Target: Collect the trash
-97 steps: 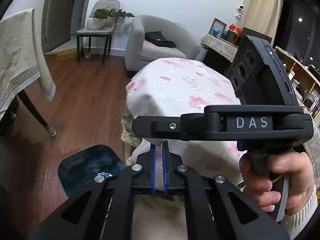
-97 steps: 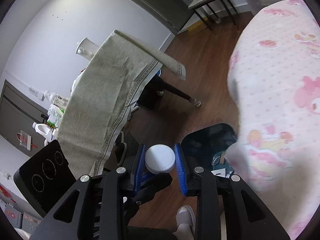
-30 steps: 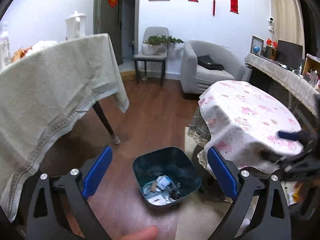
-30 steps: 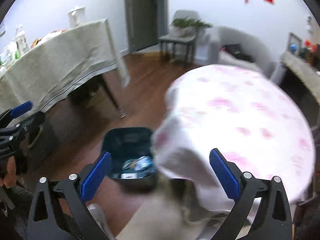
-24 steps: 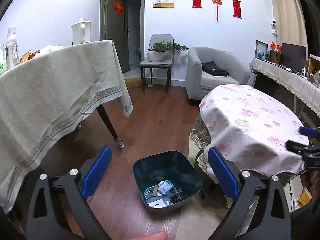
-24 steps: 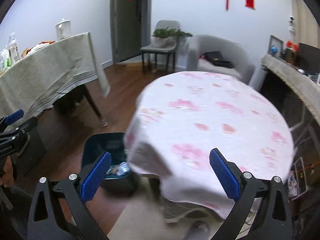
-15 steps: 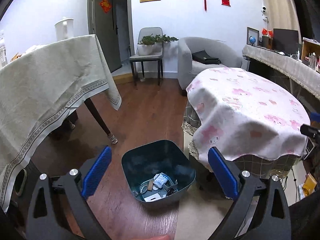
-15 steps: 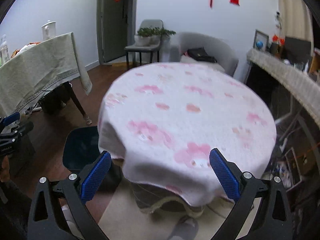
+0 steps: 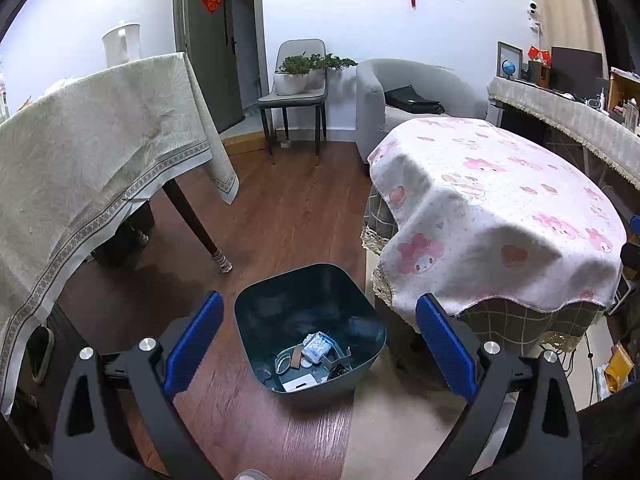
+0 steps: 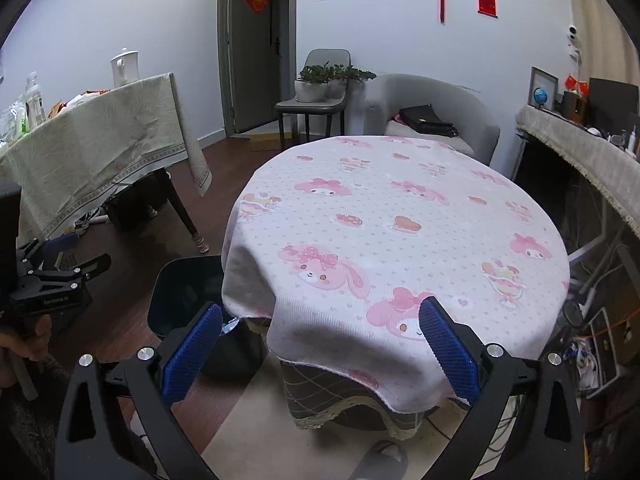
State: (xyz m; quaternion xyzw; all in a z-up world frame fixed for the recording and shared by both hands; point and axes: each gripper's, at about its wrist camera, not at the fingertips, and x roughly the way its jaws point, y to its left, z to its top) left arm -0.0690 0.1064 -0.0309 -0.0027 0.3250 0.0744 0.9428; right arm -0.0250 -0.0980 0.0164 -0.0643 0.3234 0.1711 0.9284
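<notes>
1. Now both tongs are empty with their blue pads spread wide: the left tongs (image 9: pixel 318 338) hang above the bin (image 9: pixel 280 292), and the right tongs (image 10: pixel 318 344) face the round tabletop (image 10: pixel 400 216).
2. Judging by this, a drop into the bin looks finished and the step in hand is the search for more trash.
3. Neither view shows any loose trash on the pink cartoon cloth of the round tabletop; its whole top looks bare.
4. On the floor, the dark teal bin stands upright just beside the hanging edge of that cloth, between it and the larger tabletop (image 9: pixel 100 132) draped in beige.
5. Inside the bin lies the collected trash (image 9: pixel 312 356): a crumpled white-and-blue wrapper, a white card, a brown strip, a small round white piece and some dark scraps, all low at the bottom, with much room left.
6. Next, I judge, the move calls for scanning other surfaces, perhaps the beige tabletop, where bottles and clutter (image 10: pixel 32 108) show at the far end; whether any of it is trash I cannot tell.
7. If nothing more turns up, the task seems near done.
</notes>
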